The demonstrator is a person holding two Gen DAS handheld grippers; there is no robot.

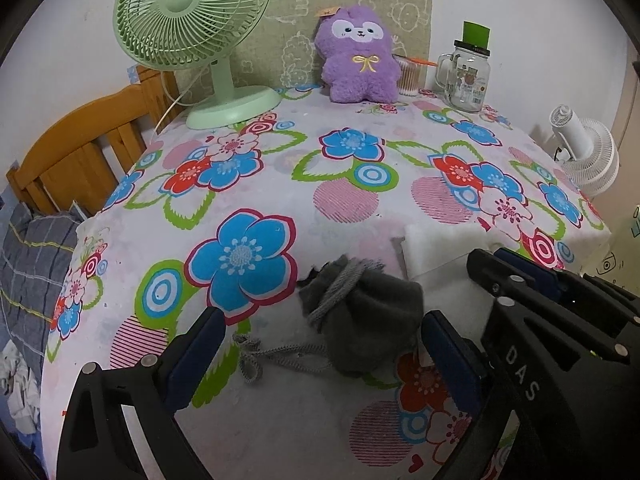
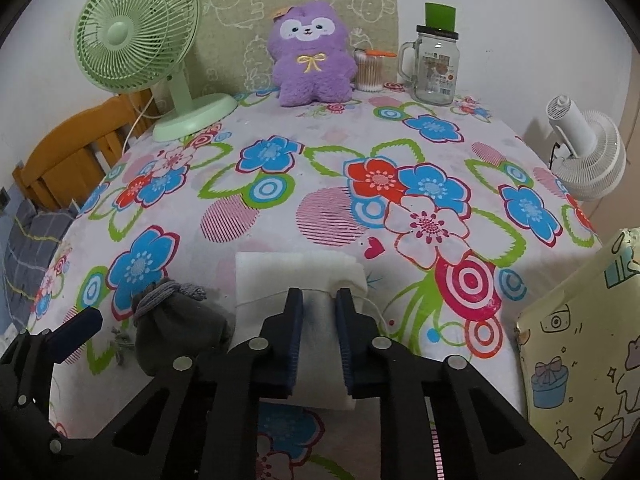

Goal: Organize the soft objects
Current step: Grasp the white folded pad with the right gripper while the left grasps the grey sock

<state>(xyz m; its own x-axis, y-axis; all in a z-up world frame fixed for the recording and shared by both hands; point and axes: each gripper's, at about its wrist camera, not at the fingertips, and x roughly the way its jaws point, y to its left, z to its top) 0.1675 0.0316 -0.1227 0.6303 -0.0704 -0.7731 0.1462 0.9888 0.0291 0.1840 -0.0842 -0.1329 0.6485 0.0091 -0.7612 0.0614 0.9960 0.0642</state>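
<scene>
A grey drawstring pouch (image 1: 372, 316) lies on the flowered tablecloth (image 1: 280, 184) near the front edge. My left gripper (image 1: 320, 326) is open, its fingers on either side of the pouch. A white foam pad (image 2: 296, 276) lies just right of the pouch (image 2: 176, 328). My right gripper (image 2: 318, 302) is shut on the foam pad's near part. A purple plush toy (image 1: 360, 56) sits upright at the back of the table, also in the right wrist view (image 2: 310, 60).
A green desk fan (image 1: 192, 32) stands back left. A glass jar mug (image 1: 466, 76) and a cup of cotton swabs (image 2: 370, 70) stand back right. A white fan (image 2: 588, 152) is off the right edge, a yellow gift bag (image 2: 580, 352) front right, a wooden chair (image 1: 80, 156) left.
</scene>
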